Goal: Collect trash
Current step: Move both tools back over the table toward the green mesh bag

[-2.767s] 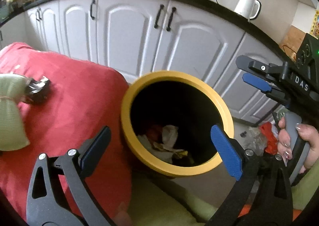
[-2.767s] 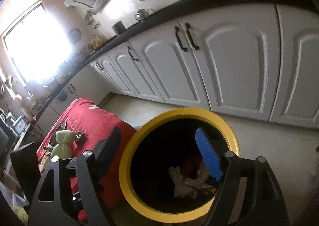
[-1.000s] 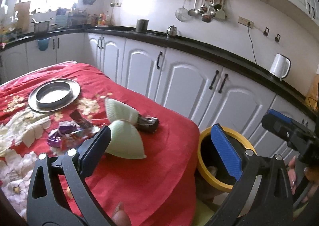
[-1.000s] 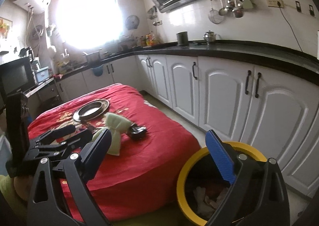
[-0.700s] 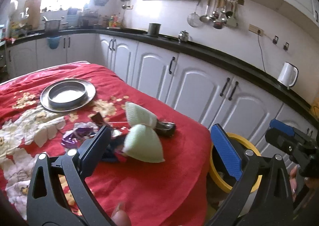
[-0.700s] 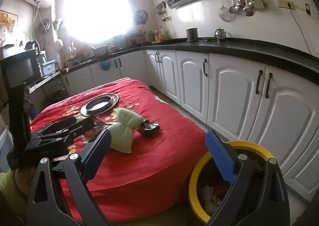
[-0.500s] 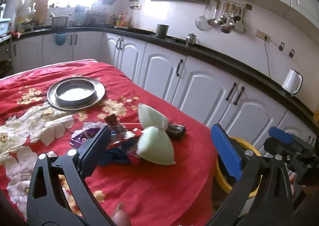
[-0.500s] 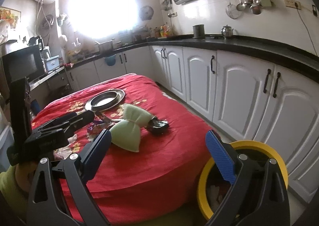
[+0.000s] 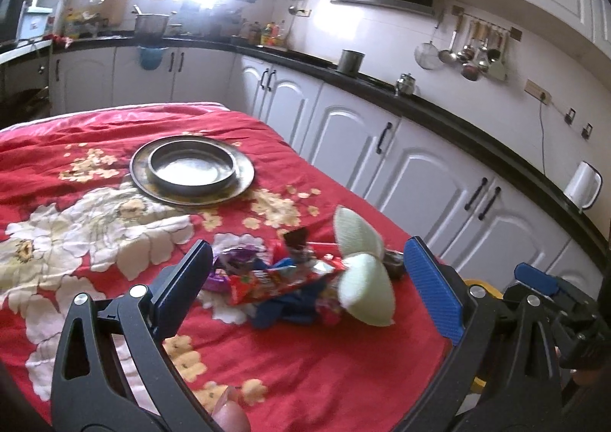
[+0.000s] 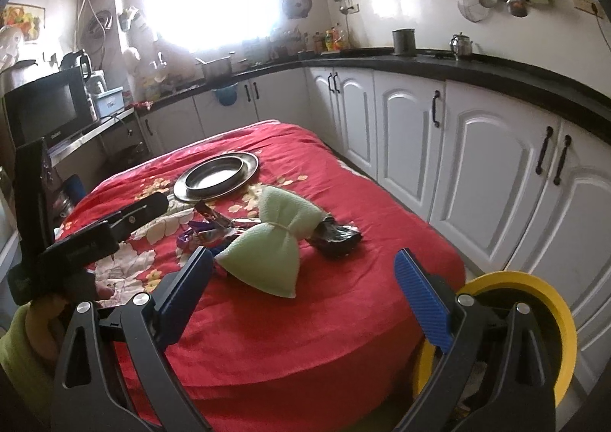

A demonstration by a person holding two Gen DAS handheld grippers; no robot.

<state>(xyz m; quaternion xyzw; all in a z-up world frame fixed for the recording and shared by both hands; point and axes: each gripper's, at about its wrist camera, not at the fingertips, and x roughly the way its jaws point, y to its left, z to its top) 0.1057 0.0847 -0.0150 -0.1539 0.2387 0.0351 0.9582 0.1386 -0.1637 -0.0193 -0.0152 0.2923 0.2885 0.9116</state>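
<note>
Wrappers [image 9: 267,275] lie heaped near the tabletop's [image 10: 305,317] right edge; yellow bin [image 10: 534,302] contents now hidden; both grippers [image 9: 305,290] [image 10: 301,294] gape wide, empty.

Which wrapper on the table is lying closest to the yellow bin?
The crumpled black wrapper, lying just right of the green pouch. The red and purple wrappers lie on the pouch's far side, away from the bin.

On the tabletop [image 10: 343,317], wrappers [image 9: 275,277] lie left of a tied pouch [image 10: 275,237], a plate [image 10: 217,176] behind them, the bin [image 10: 534,302] right.
</note>
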